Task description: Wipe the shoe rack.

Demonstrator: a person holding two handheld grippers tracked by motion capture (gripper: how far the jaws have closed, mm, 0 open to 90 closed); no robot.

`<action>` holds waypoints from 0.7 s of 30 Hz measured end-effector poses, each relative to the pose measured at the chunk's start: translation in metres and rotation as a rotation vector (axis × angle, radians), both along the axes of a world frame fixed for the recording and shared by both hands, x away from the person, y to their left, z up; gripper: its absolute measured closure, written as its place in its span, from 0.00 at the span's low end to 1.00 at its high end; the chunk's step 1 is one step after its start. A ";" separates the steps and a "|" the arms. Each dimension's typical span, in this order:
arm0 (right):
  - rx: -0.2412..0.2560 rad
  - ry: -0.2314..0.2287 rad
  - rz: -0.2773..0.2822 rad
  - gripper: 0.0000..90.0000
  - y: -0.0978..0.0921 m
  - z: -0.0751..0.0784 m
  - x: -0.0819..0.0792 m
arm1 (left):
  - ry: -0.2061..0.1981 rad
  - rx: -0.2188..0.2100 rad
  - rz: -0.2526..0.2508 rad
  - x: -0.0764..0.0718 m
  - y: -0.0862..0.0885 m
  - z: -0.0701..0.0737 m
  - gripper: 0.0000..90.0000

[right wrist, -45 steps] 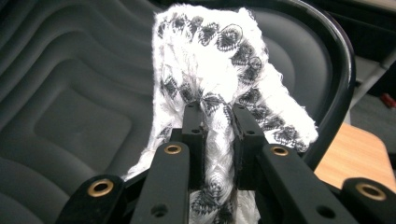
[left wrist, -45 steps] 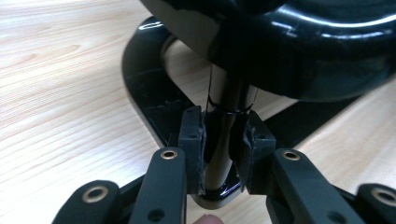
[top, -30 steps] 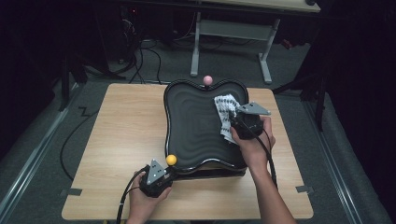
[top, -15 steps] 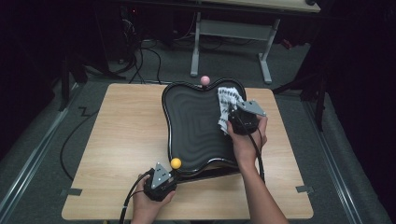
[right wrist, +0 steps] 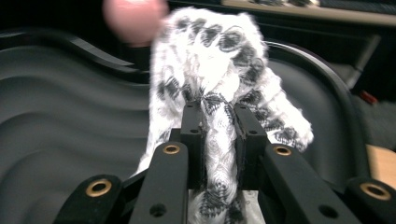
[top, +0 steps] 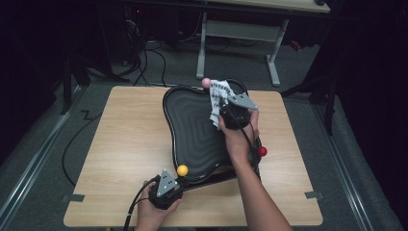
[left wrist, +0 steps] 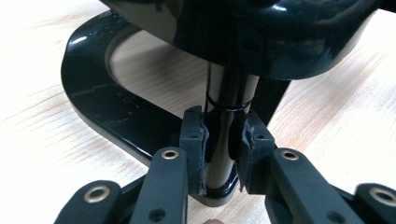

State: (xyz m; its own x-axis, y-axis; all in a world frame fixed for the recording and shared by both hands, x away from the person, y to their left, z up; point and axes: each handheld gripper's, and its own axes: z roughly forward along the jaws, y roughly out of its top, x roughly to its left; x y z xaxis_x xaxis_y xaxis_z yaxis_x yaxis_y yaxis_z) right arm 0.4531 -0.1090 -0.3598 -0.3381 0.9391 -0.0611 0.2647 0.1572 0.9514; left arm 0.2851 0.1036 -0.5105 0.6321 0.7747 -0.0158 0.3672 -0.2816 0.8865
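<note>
Nearest me, at about seven o'clock on the table (top: 120, 144), the left gripper (left wrist: 223, 140) has its jaws clamped on the black post (left wrist: 224, 116) under the tray (top: 192, 125) (the yellow knob (top: 182, 170) sits just beside it). Farther off, toward one o'clock, the right gripper (right wrist: 219, 126) pinches the spotted white cloth (right wrist: 219, 70) against the tray's far rim, just beside the pink knob (top: 206, 83).

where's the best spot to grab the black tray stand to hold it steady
The upright post under the tray, low down, coming in level from the near edge. It is slim, round and vertical, so the left hand-held gripper closes around it squarely.
</note>
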 end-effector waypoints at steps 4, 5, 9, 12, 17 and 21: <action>-0.018 -0.004 -0.018 0.85 0.005 0.000 -0.003 | 0.003 -0.001 0.003 0.000 0.000 0.000 0.83; -0.013 0.004 -0.046 0.85 0.002 0.000 -0.002 | 0.003 -0.001 0.003 0.000 0.000 0.000 0.83; -0.014 0.050 -0.120 0.87 -0.016 -0.001 -0.003 | 0.006 -0.006 0.004 0.000 0.000 0.000 0.83; -0.042 0.065 -0.127 0.87 -0.023 -0.007 -0.013 | 0.012 -0.010 0.004 0.000 0.000 0.000 0.83; -0.062 0.090 -0.084 0.87 -0.024 -0.017 -0.034 | 0.015 -0.012 0.001 0.000 -0.004 0.000 0.83; -0.086 0.115 -0.039 0.87 -0.022 -0.024 -0.053 | 0.016 -0.012 -0.002 0.000 -0.004 0.000 0.83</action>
